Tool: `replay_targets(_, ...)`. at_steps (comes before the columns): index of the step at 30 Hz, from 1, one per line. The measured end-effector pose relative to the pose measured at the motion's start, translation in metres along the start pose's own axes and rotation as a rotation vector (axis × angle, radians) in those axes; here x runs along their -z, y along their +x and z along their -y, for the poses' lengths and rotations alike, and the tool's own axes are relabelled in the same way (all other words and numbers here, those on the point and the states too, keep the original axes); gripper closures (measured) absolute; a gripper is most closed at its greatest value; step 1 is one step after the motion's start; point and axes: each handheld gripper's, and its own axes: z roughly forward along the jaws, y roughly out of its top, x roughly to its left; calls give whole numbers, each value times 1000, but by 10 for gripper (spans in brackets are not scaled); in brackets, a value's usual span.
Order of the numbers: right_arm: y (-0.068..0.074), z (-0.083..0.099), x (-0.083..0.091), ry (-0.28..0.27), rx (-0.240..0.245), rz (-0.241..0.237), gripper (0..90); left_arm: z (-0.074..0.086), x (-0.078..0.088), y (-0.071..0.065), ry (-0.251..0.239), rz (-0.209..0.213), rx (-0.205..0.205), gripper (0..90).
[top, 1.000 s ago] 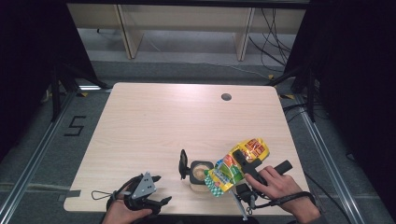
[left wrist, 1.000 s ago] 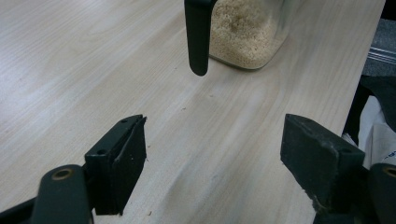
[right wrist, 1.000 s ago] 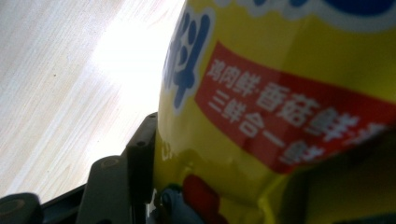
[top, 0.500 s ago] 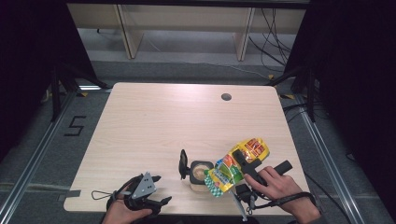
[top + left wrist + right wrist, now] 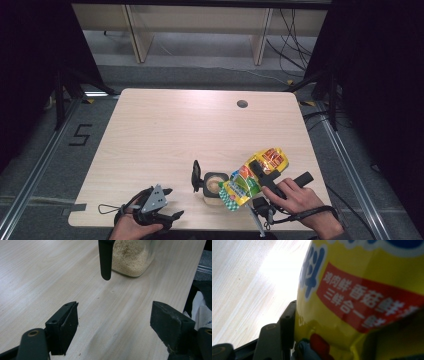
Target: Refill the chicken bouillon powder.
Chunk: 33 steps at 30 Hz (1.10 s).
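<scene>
A yellow seasoning bag point(image 5: 252, 175) lies tilted across the front right of the table, with its lower end over a small clear jar point(image 5: 215, 186). My right gripper point(image 5: 261, 169) is shut on the bag; in the right gripper view the bag point(image 5: 362, 290) presses against one black finger point(image 5: 287, 325). The jar holds pale granules point(image 5: 130, 257), and its black flip lid point(image 5: 196, 176) stands open on its left. Near the front left edge, my left gripper point(image 5: 172, 202) is held open and points at the jar, its fingers point(image 5: 62, 330) wide apart over bare wood.
The light wooden table point(image 5: 165, 130) has a round cable hole point(image 5: 242, 104) at the back right. Its front edge runs close beside both hands. Wooden shelving legs point(image 5: 137, 35) and cables point(image 5: 295, 45) stand on the floor behind the table.
</scene>
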Motion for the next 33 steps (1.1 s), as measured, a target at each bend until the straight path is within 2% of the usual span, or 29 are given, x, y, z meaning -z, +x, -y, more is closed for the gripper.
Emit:
replay_targets(4,0,0,0,-3,-8,1,421,0,0,0,-4,-3,-7,221)
replay_targets(5,0,-1,0,-6,-7,0,421,0,1,0,3,-4,-7,221)
replay_targets(6,-1,0,0,-11,15,1,421,0,0,0,-1,-7,-5,221)
replay_targets(16,-1,-2,0,-14,22,-1,421,0,1,0,1,-6,-7,221)
replay_targets(17,0,-3,1,-9,0,-1,421,0,0,0,-3,-6,-5,221)
replay_targets(22,0,-3,0,-11,-6,-3,421,0,0,0,-3,-7,-6,221)
replay_targets(23,0,-2,0,-8,-4,-3,421,0,0,0,-3,-6,-7,221)
replay_targets(24,-1,-1,0,-10,18,-3,421,0,0,0,-3,-6,-7,221)
replay_targets(27,-1,0,0,2,28,-3,421,0,0,0,0,-2,-7,221)
replay_targets(29,0,-1,-1,-5,22,-6,421,0,-1,-1,-8,-3,7,221)
replay_targets(31,0,-1,-1,-6,24,-2,421,0,1,0,3,-5,-8,221)
replay_targets(33,-1,-1,-1,-6,24,-5,421,0,0,0,0,-7,-5,221)
